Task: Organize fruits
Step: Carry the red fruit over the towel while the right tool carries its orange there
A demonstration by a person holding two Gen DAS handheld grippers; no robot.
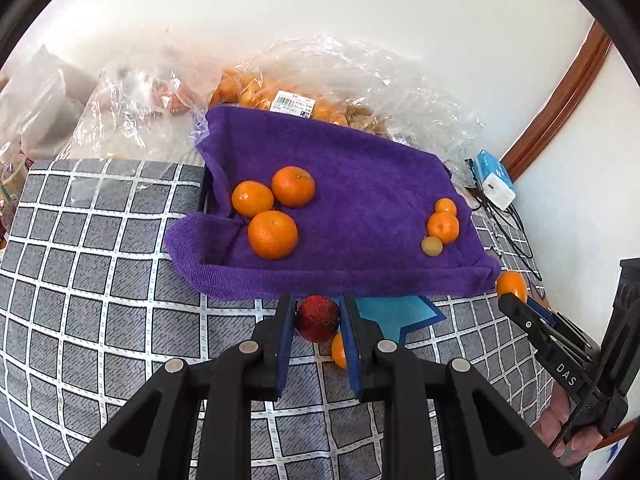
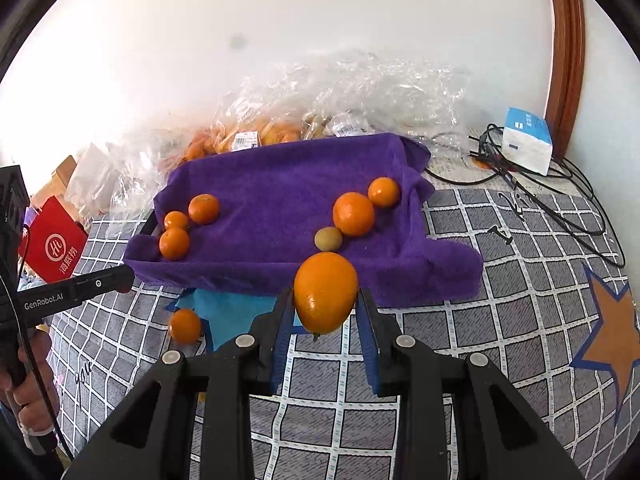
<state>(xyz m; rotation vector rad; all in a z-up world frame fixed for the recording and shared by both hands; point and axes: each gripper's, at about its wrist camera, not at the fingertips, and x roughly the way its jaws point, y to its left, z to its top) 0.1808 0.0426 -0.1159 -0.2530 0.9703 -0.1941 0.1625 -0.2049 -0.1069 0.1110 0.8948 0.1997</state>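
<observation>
With six fruits already on the purple towel (image 1: 360,200), the left gripper (image 1: 318,320) has its fingers clamped on a red fruit (image 1: 317,317), the right gripper (image 2: 325,308) clamps an orange (image 2: 325,292), and one small orange (image 2: 185,326) is left on the checked cloth (image 2: 480,320).

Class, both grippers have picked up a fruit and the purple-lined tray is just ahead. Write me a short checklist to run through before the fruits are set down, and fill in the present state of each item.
1. Left gripper shut on the red fruit: ok.
2. Right gripper shut on the oval orange fruit: ok.
3. Free space in the middle of the purple towel: ok, the oranges sit in a left cluster and a right cluster.
4. Both held fruits clear of the checked cloth: ok.
5. All loose fruit collected: not ok, one small orange lies on the cloth in front of the tray.
6. Tray rim height under the towel: cannot tell.
</observation>
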